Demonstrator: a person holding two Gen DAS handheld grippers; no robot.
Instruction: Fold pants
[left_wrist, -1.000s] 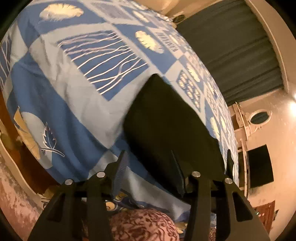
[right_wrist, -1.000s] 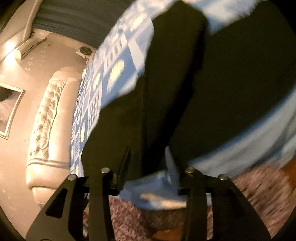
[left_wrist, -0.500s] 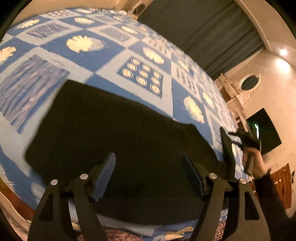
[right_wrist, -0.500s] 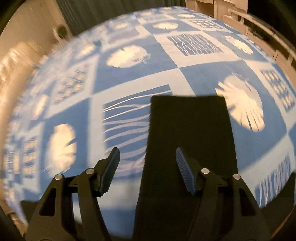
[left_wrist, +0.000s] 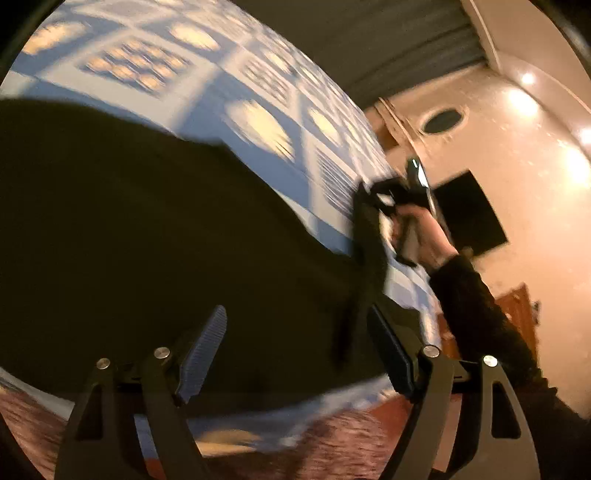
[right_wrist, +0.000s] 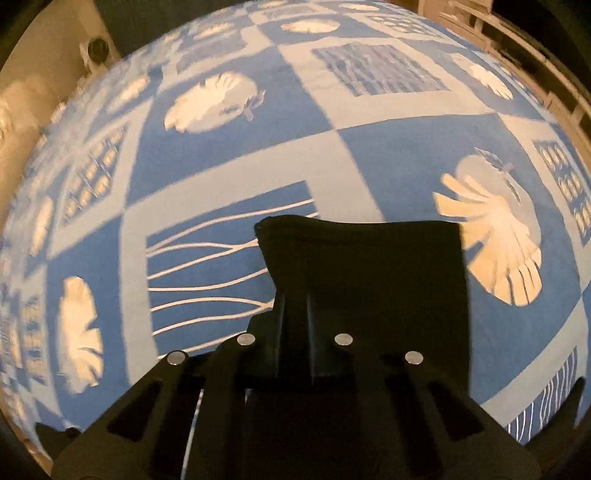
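Left wrist view first: my left claw (left_wrist: 295, 354) stands wide, its jaws having just been opening, nothing pinched. Below and beyond it the pants (left_wrist: 147, 229) lie as a dark slab on the bed (left_wrist: 258, 122), running from the far left to the near right edge. Over on the right I see my right hand (left_wrist: 417, 229) with its claw low at the pants' right end, where the cloth (left_wrist: 364, 280) seems pulled up into a ridge, though it's blurred.

Right wrist view now: my right claw (right_wrist: 295, 295) has just been closing and its jaws are together on the near left corner of the pants (right_wrist: 369, 277). The far edge lifts a little at that corner, with the rest flat on the bed (right_wrist: 240, 155).

My read: this cloth is soft, light and floppy, so it'll sag and drag wherever it isn't held. I'd want a hold on both corners of one end, pinching through every layer, and my left claw needs to find the matching corner before anything gets carried over.
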